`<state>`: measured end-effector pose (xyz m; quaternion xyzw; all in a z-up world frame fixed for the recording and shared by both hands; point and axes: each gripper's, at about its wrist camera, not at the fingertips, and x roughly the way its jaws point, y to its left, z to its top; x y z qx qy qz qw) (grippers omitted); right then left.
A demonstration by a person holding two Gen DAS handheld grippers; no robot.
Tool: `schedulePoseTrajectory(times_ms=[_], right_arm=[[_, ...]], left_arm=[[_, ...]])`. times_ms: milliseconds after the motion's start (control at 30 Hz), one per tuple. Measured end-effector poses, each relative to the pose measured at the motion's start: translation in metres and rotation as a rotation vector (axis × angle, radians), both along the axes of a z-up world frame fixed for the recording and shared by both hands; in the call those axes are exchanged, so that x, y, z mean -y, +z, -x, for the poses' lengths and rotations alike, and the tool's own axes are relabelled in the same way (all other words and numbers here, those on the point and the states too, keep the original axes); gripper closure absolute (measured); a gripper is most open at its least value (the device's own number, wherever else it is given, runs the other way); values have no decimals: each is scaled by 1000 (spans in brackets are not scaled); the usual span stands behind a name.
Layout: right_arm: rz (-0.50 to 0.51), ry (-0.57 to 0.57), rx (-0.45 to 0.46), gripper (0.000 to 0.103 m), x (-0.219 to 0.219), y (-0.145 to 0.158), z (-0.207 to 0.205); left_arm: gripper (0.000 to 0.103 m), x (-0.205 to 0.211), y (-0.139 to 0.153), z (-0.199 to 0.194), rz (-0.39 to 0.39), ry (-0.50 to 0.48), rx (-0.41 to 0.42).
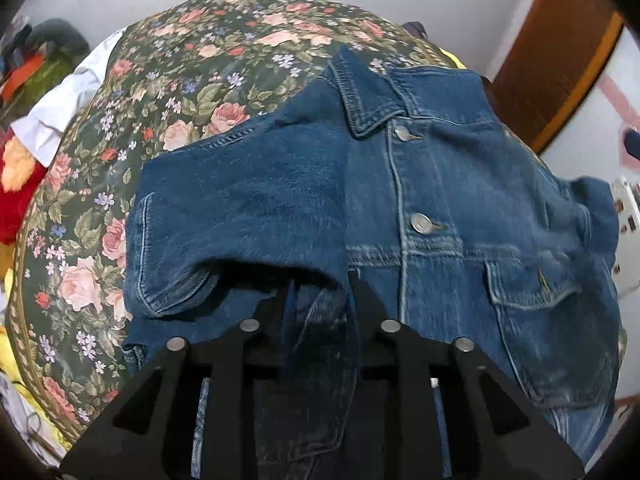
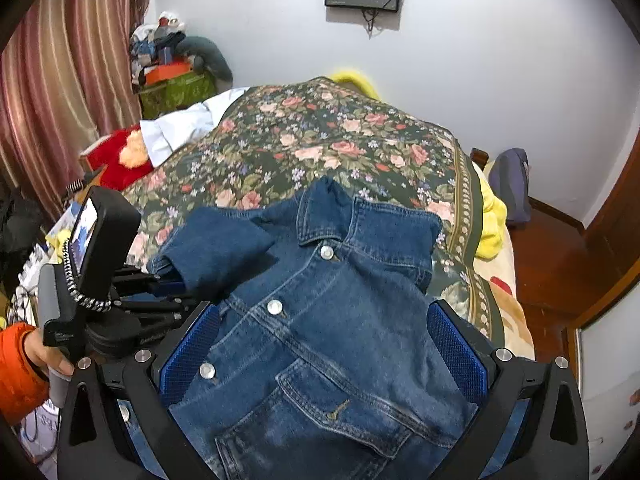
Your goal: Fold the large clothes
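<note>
A blue denim jacket (image 1: 460, 200) lies front up and buttoned on the floral bedspread (image 1: 180, 80). Its left sleeve (image 1: 240, 208) is folded in across the chest. My left gripper (image 1: 320, 292) is shut on the sleeve's cuff, with denim pinched between its black fingers. In the right wrist view the jacket (image 2: 328, 320) fills the foreground and my right gripper (image 2: 324, 344) is open, its blue-padded fingers (image 2: 456, 348) spread wide above the jacket's lower front, holding nothing. The left gripper with its camera unit (image 2: 100, 248) shows at the left, held by a hand in an orange sleeve.
A white shirt (image 2: 180, 128) and a red plush pillow (image 2: 116, 156) lie at the bed's far left. A yellow blanket (image 2: 492, 216) hangs off the right edge. Piled boxes and clothes (image 2: 172, 68) stand in the corner by the striped curtain (image 2: 68, 64). A wooden door (image 1: 556, 56) is at the right.
</note>
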<state>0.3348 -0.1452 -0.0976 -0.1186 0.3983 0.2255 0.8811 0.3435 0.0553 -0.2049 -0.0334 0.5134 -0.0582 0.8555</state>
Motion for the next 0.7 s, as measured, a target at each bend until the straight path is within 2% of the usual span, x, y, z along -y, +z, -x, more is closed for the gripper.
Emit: schedulePoseTrajectory(times_ms=[133, 167, 267, 367, 467, 600, 700], right_arm=[[-2, 48, -15, 0, -17, 0, -1], [-8, 61, -17, 0, -22, 0, -1], [-24, 116, -32, 0, -48, -1, -3], [-18, 183, -55, 0, -87, -7, -8], [18, 238, -82, 0, -128, -20, -14], [119, 332, -122, 0, -192, -53, -18], [211, 399, -139, 0, -229, -81, -20]], left_arm=[[57, -28, 29, 13, 47, 26, 43], [49, -38, 37, 17, 51, 46, 69], [39, -82, 60, 32, 43, 150, 152], [38, -135, 67, 47, -12, 281, 180], [38, -171, 60, 59, -63, 369, 170], [38, -213, 37, 81, -65, 448, 127], [38, -230, 15, 94, -49, 464, 88]])
